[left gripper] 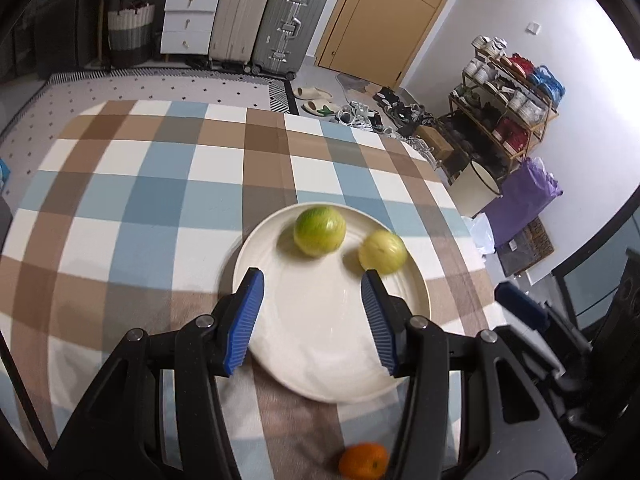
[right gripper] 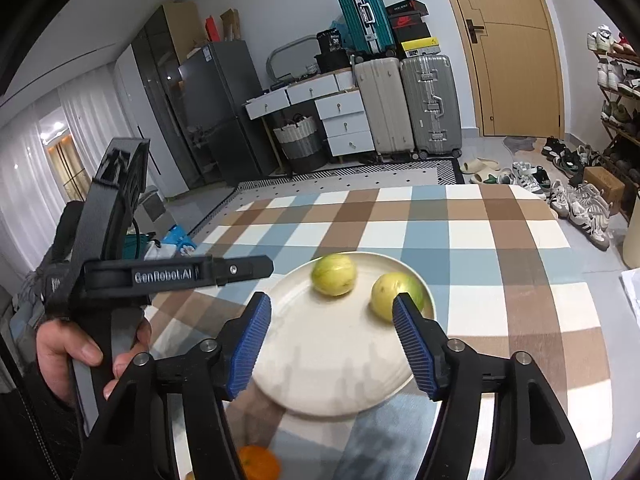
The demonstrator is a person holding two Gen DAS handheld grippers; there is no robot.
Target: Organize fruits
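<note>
A white plate [left gripper: 316, 360] lies on the checked tablecloth and holds two fruits on its far side: a green one [left gripper: 319, 230] and a yellow one [left gripper: 383, 252]. An orange [left gripper: 363, 461] lies on the cloth near the plate's front edge. My left gripper [left gripper: 312, 280] is open and empty above the plate, just short of the fruits. In the right wrist view the plate [right gripper: 320, 368], both fruits [right gripper: 333, 274] [right gripper: 390, 290] and the orange [right gripper: 258, 462] show. My right gripper [right gripper: 331, 307] is open and empty over the plate, its right fingertip beside the nearer fruit.
The left gripper's body and the hand holding it [right gripper: 76, 352] stand at the left of the right wrist view. Beyond the table are suitcases [left gripper: 272, 24], drawers [left gripper: 188, 20], a door, a shoe rack [left gripper: 508, 108] and a white bin [left gripper: 478, 188].
</note>
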